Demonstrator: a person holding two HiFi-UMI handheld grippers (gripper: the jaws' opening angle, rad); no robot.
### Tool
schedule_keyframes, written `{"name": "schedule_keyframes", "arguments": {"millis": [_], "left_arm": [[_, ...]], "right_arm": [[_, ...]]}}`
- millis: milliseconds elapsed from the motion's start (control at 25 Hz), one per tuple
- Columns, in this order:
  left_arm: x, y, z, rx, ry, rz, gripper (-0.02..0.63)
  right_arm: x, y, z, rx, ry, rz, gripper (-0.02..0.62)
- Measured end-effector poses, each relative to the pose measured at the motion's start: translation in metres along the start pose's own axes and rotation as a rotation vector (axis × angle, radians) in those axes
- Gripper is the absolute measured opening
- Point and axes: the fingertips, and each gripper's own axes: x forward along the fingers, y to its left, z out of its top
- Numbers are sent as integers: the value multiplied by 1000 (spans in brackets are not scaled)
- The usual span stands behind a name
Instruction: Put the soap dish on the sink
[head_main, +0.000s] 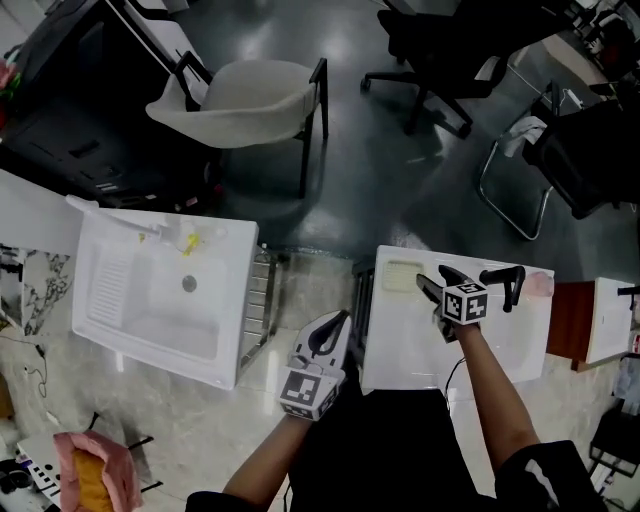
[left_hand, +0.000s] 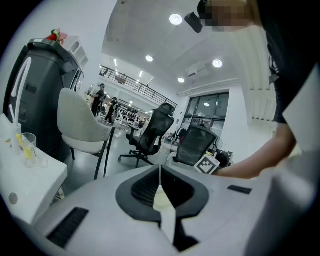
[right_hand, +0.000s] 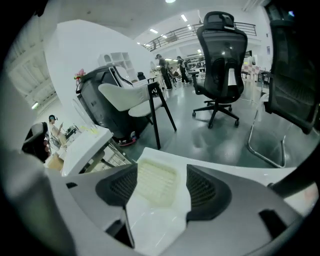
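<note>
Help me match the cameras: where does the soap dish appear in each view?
Head view: soap dish at centre right, on the right-hand sink's upper-left corner.
Left gripper view: cannot tell; only a pale patch shows behind the shut fingers.
Right gripper view: low centre, seen between the open fingers.
Shared landmark: the white chair.

Bright ceiling lights (left_hand: 175, 19), fisheye-warped dark corners, floor (head_main: 400, 170) glare

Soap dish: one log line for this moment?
pale ribbed rectangular soap dish: resting on white sink | right gripper: jaws open, empty | left gripper: jaws shut
</note>
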Motion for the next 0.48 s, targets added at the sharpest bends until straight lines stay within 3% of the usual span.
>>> {"name": "schedule_keyframes", "arguments": {"millis": [200, 480], "left_arm": [[-20, -34, 1, 27, -4, 22, 18], [-24, -107, -6, 66, -20, 11, 18]], "right_arm": [[-66, 17, -10, 47, -104, 51, 291], [-171, 8, -37, 81, -240, 77, 272]]}}
